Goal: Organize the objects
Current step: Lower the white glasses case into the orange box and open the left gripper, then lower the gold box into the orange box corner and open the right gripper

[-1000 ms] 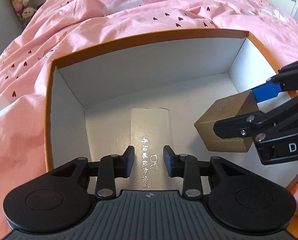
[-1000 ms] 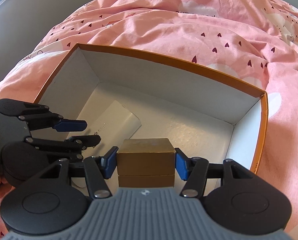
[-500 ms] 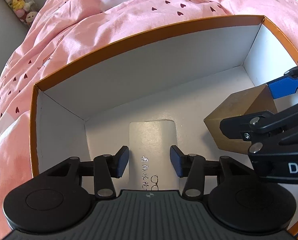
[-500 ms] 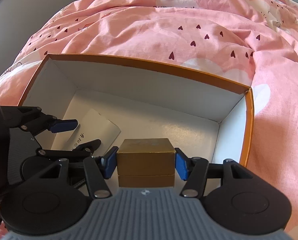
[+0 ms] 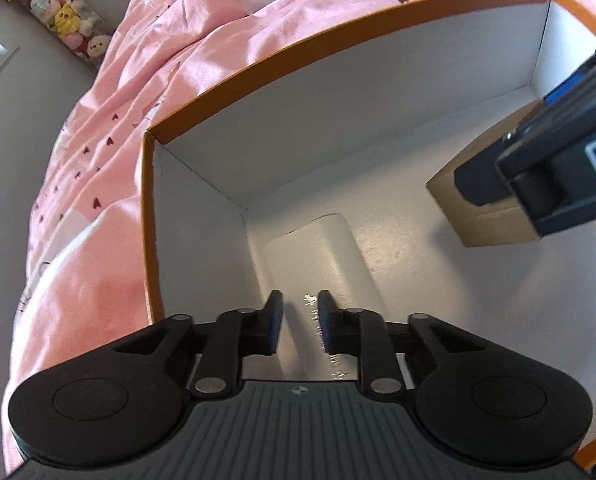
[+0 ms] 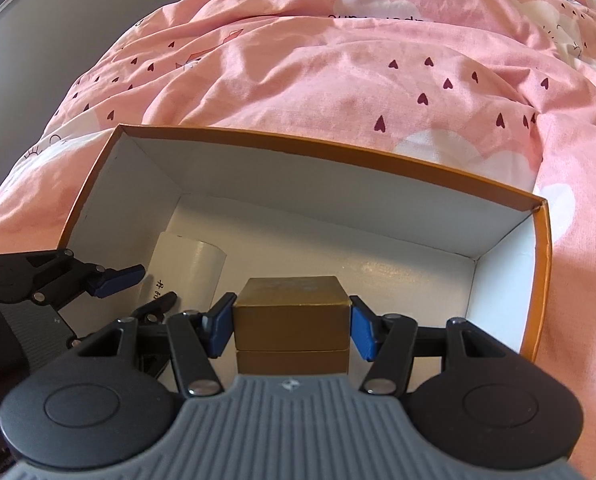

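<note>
An orange-rimmed box [image 5: 338,46] with white inside lies on a pink bed; it also shows in the right wrist view [image 6: 540,280]. A white glasses case [image 5: 322,252] lies on its floor at the left; the right wrist view shows it too [image 6: 188,264]. My left gripper [image 5: 300,322] is open just above the case's near end, holding nothing. My right gripper [image 6: 292,326] is shut on a gold box [image 6: 290,310], held low inside the orange box, right of the case. The gold box shows in the left wrist view [image 5: 482,220].
Pink heart-print bedding [image 6: 378,72] surrounds the box on all sides. A tube of plush toys [image 5: 58,20] stands by the grey wall at far left. The box's right part [image 6: 418,276] has bare white floor.
My left gripper has let the white case lie on the box floor, and its view has swung left and tilted. My right gripper has moved the gold box lower into the orange box.
</note>
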Tool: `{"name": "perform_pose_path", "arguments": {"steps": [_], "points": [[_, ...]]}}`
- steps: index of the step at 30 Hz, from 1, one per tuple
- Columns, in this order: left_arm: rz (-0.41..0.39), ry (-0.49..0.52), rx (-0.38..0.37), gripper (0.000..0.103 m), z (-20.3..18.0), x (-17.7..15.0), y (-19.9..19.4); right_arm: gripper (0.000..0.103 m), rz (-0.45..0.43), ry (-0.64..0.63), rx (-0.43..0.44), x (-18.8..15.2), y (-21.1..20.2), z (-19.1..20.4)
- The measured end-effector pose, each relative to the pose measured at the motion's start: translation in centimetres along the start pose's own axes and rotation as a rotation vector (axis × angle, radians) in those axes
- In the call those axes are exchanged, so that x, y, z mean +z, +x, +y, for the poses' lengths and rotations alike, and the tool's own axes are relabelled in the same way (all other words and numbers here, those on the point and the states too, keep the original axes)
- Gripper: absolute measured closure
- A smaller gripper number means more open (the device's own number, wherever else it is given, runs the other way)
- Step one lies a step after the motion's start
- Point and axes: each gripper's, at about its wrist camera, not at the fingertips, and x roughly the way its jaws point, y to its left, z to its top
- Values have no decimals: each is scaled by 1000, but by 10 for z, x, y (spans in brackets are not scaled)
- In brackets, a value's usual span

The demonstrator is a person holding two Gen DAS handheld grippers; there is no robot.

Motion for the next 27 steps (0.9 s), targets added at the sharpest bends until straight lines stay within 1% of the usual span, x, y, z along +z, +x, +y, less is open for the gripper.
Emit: {"name": "perform_pose_path", "arguments": {"steps": [1,3,5,6,8,9,10,13,15,18,23,25,27], "points": [[6,21,36,94,-2,-2,2,42,1,-3,3,0,0,1],[8,44,70,95,-5,-5,5,42,3,-2,10,1,1,3],[-7,27,60,95,-4,-8,4,42,6,1,17,1,1,3],[-19,13,42,95,-2,-8,3,42,7,5,18,2,2,3],[-40,-43,-24,91,5,-8,-2,42,9,13,18,4,3,2],[-55,-68,-59,86,9,-8,-5,42,10,16,20,4,4,2],[-69,-92,-89,84,12,-8,-7,42,11,23,25,6,4,2],[-92,-184,-177,84,26,-8,-11,42,5,57,49,10,6,1],[-91,-246,-261,84,36,-8,-11,42,-8,83,65,13,7,2],[-82,-292,-362,84,44,-9,-10,42,-21,135,81,19,12,3],[-98,-316,-449,83,49,-12,-10,42,-14,246,114,31,29,-4],[-97,-324,-479,83,51,-13,-9,42,-24,255,107,35,33,-4],[-96,-322,-487,83,51,-12,-7,42,-25,270,113,38,39,-5]]}}
